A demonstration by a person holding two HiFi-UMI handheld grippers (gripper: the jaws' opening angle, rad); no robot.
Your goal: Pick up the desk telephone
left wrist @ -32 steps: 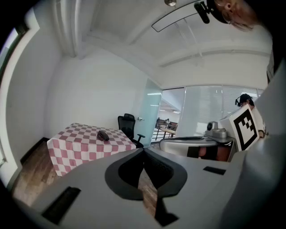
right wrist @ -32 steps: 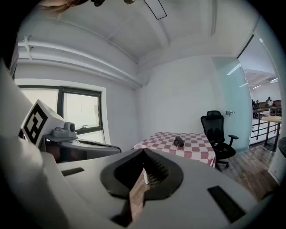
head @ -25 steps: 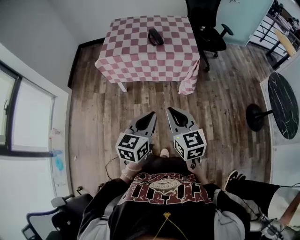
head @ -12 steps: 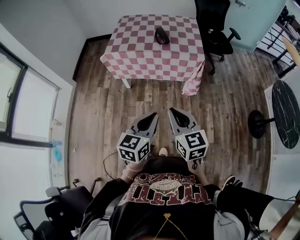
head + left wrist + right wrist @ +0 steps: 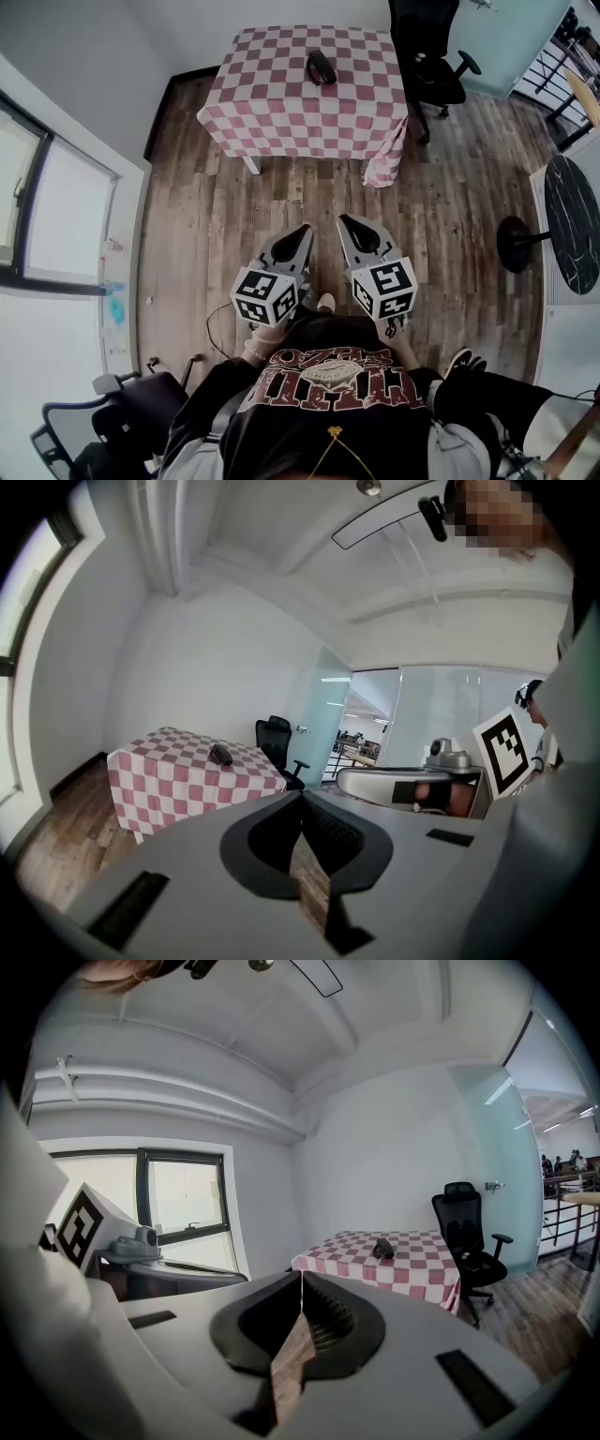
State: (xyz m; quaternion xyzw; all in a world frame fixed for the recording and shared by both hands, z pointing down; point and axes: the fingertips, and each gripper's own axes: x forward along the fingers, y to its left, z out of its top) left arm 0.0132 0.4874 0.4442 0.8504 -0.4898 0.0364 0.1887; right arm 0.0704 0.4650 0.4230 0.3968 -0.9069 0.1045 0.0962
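Head view has your left gripper [image 5: 302, 231] and right gripper [image 5: 345, 223] side by side above the wooden floor [image 5: 225, 211], both clenched on nothing. The desk telephone [image 5: 321, 67] lies on the checkered table [image 5: 272, 122], toward its far edge, well apart from both.

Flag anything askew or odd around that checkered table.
The checkered tablecloth hangs unevenly: its near corner, on the side of the office chair, droops in a bunched fold below the rest of the hem. The telephone lies on top.

The desk telephone [image 5: 321, 67] now appears slightly farther right.
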